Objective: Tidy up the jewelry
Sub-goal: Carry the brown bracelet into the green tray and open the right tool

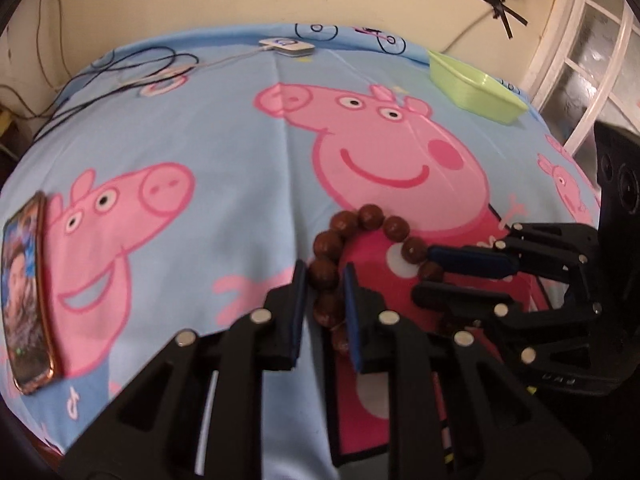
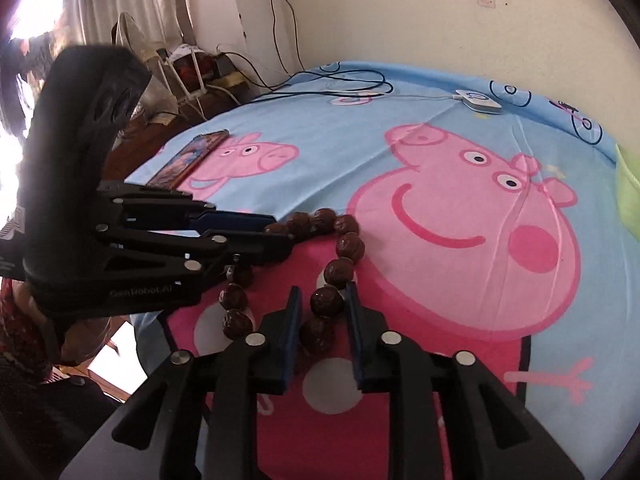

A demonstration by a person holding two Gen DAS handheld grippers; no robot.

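A bracelet of large brown beads (image 1: 370,216) forms a loop over the pink dress printed on the bed sheet. My left gripper (image 1: 323,276) is shut on a bead at the loop's left side. My right gripper (image 1: 430,272) comes in from the right and pinches a bead on the opposite side. In the right wrist view the bracelet (image 2: 350,246) curves between both tools. There my right gripper (image 2: 323,296) clamps a bead between its blue pads, and my left gripper (image 2: 282,234) reaches in from the left onto the far beads. I cannot tell whether the loop rests on the sheet.
A light green plastic tray (image 1: 476,88) sits at the bed's far right corner. A phone (image 1: 28,292) lies at the left edge. A white charger (image 1: 286,46) and dark cables lie near the far wall. A white window grille stands beyond the tray.
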